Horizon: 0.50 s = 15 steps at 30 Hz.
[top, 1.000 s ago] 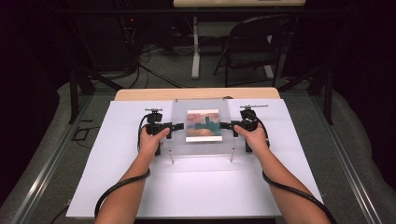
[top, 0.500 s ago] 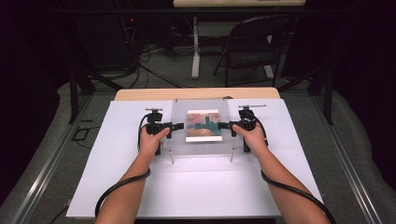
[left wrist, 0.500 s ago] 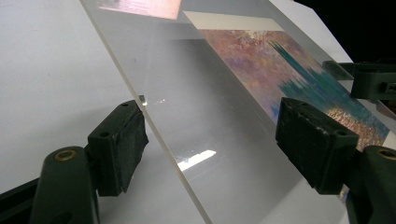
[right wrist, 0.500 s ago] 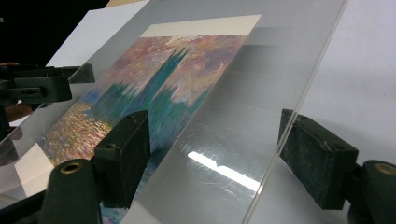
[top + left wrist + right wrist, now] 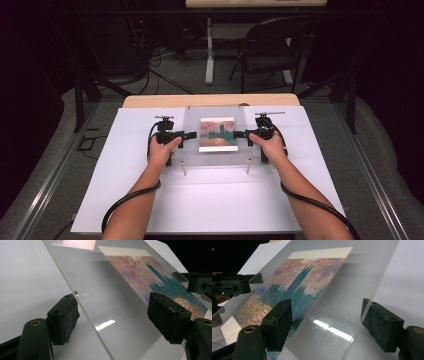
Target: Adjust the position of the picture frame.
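— Since the table (image 5: 210,200) is the biggest thing, how much room have you?
— Plenty: bare white toward six o'clock, and its far edge is close at twelve.
— And the pane (image 5: 216,135)?
— It sits mid-table on standoffs, print (image 5: 218,134) at its centre. I judge it stiff, light, slick and easily scratched, so I'd take it by the side edges.
— Your grippers?
— Left gripper (image 5: 112,320) at nine and right gripper (image 5: 325,323) at three straddle those edges, jaws parted, clamping nothing.
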Available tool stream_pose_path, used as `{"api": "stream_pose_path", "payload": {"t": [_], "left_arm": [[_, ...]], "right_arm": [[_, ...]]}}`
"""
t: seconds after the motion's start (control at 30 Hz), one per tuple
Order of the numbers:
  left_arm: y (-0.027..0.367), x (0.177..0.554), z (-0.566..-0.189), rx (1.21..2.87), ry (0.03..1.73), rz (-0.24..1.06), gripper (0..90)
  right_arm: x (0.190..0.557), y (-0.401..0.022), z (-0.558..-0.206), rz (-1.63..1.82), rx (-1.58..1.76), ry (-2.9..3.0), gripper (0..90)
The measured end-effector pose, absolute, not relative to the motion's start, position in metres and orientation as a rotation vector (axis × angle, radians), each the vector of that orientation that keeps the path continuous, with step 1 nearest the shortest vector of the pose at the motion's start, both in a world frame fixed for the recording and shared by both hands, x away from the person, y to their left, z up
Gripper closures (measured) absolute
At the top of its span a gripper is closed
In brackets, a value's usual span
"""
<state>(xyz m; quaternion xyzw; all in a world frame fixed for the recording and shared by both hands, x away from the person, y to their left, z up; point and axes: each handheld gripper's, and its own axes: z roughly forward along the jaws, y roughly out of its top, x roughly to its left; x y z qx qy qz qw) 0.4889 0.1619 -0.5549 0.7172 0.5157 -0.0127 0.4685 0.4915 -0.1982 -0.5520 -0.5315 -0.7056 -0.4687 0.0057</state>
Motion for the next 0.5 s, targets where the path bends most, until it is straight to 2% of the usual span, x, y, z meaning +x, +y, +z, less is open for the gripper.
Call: {"api": "stream_pose_path", "payload": {"t": [0.5], "left_arm": [[0.1628,0.4894,-0.5557,1.756,1.253,-0.030,25.4]], "right_arm": [[0.4914,-0.1977,-0.5529,-1.464,-1.659,-2.193,25.8]]}}
